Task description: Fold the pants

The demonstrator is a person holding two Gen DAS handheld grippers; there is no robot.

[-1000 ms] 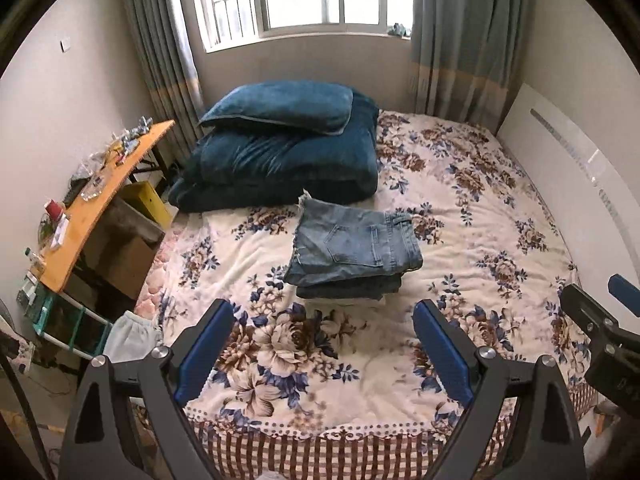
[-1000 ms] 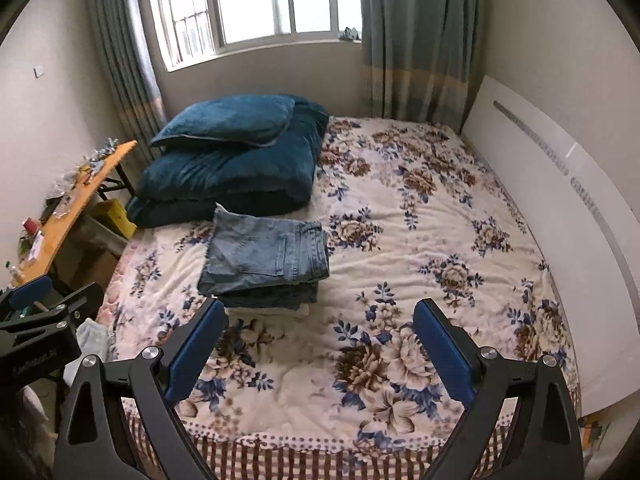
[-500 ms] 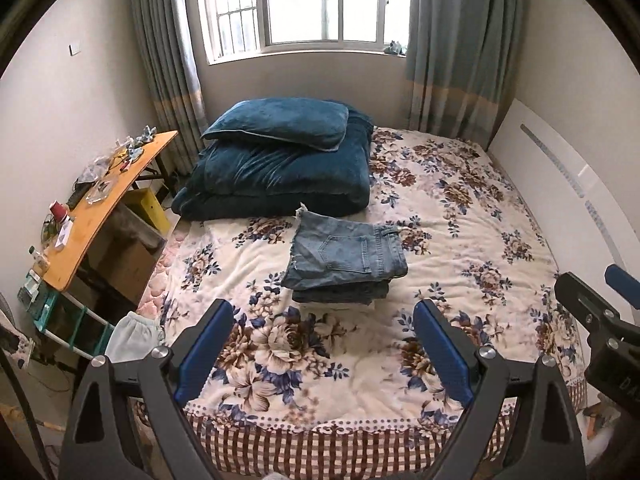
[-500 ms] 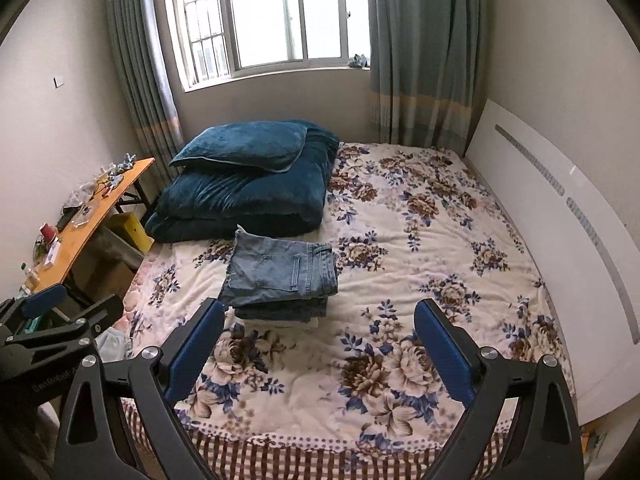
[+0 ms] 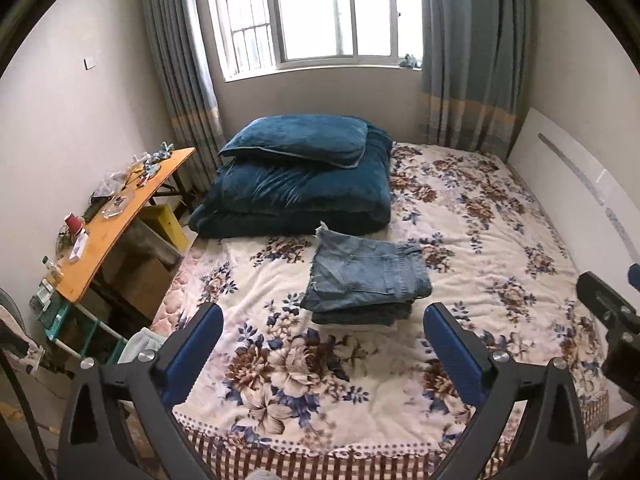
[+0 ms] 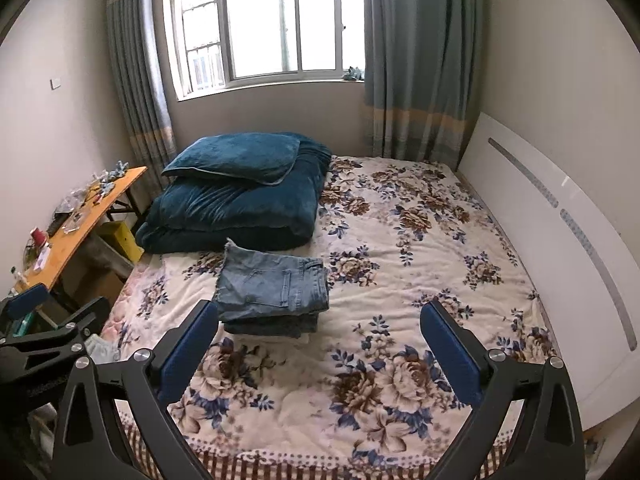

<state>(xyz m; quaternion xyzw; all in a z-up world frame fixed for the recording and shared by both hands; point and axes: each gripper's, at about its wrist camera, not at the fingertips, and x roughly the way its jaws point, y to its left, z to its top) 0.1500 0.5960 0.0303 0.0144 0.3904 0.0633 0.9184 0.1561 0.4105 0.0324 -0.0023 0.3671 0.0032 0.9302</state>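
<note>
A pair of blue jeans (image 5: 366, 276) lies folded into a neat rectangle on top of a small stack of folded clothes on the floral bed (image 5: 500, 240); it also shows in the right wrist view (image 6: 274, 286). My left gripper (image 5: 322, 350) is open and empty, well back from the stack near the bed's foot. My right gripper (image 6: 318, 346) is open and empty, also back from the stack. The right gripper shows at the right edge of the left wrist view (image 5: 612, 316), and the left gripper at the left edge of the right wrist view (image 6: 44, 328).
A dark blue folded quilt (image 5: 296, 196) with a pillow (image 5: 296, 140) on it lies at the bed's far left. An orange side table (image 5: 116, 216) with clutter stands left of the bed. A white headboard (image 6: 560, 240) runs along the right. A window (image 5: 332, 12) is behind.
Both grippers have pulled back and up from the bed, so the folded stack looks smaller and farther away. Both stay open and empty. The jeans have not moved.
</note>
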